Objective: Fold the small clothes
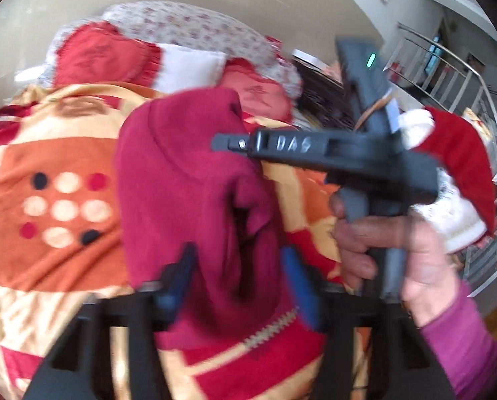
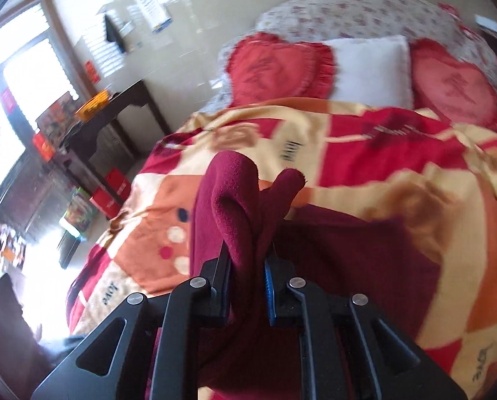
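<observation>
A dark red fleece garment (image 1: pixel 188 180) with a zipper hangs above the patterned blanket (image 1: pixel 48 153). My left gripper (image 1: pixel 238 283) has its blue-padded jaws apart with a fold of the garment between them. My right gripper (image 2: pixel 248 266) is shut on a bunched edge of the same garment (image 2: pixel 235 200), which sticks up past the jaws. In the left wrist view the right gripper (image 1: pixel 228 141) reaches in from the right, held by a hand, its tip at the garment's upper edge.
The bed carries red heart cushions (image 2: pixel 281 66), a white pillow (image 2: pixel 371 66) and a floral cover. A red and white garment (image 1: pixel 455 166) lies at the right. A dark side table (image 2: pixel 115 116) and red boxes stand left of the bed. A metal railing (image 1: pixel 481 106) is at the far right.
</observation>
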Demonstrator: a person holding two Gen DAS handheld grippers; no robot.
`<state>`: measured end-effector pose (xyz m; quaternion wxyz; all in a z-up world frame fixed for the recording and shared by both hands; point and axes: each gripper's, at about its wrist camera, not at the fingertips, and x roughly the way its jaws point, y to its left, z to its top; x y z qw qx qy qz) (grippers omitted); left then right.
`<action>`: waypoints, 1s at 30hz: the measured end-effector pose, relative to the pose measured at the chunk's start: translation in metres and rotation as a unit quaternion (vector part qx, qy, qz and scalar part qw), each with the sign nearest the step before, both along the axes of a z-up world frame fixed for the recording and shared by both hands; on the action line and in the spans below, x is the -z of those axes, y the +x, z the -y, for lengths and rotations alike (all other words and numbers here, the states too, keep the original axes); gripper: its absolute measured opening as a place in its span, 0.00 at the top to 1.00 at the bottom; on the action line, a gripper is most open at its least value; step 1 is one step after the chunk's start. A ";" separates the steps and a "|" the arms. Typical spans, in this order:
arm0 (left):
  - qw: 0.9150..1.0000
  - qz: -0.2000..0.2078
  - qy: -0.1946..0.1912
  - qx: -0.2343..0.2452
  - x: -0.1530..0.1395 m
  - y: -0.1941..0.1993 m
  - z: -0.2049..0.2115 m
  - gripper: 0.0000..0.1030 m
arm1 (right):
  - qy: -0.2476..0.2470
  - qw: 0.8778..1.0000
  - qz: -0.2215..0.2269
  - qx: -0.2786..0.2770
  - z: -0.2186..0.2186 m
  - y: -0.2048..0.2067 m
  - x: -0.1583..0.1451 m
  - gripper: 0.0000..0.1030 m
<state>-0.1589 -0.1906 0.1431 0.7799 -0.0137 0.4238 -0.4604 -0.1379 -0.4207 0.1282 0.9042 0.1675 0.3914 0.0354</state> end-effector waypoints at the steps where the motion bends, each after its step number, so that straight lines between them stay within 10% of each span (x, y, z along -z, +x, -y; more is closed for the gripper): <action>1: 1.000 -0.003 -0.006 0.004 -0.002 -0.003 0.001 0.26 | -0.001 1.000 -0.004 0.016 0.014 -0.007 0.006 1.00; 10: 0.995 0.023 0.086 -0.049 0.029 0.007 0.006 0.25 | 0.050 0.990 -0.060 0.115 0.098 -0.046 0.085 0.96; 15: 0.990 0.005 0.131 -0.052 0.069 0.015 0.016 0.25 | 0.031 0.990 -0.006 0.137 0.099 -0.048 0.054 0.56; 18: 0.988 -0.004 0.147 -0.045 0.084 0.014 0.024 0.25 | 0.023 0.992 -0.056 0.112 0.091 -0.023 0.067 0.60; 20: 0.988 0.003 0.152 -0.040 0.086 0.010 0.027 0.25 | -0.025 0.992 -0.077 0.098 0.080 -0.012 0.075 0.94; 30: 0.984 0.011 0.179 -0.018 0.108 -0.005 0.039 0.24 | -0.002 0.991 -0.053 0.126 0.095 -0.051 0.069 0.88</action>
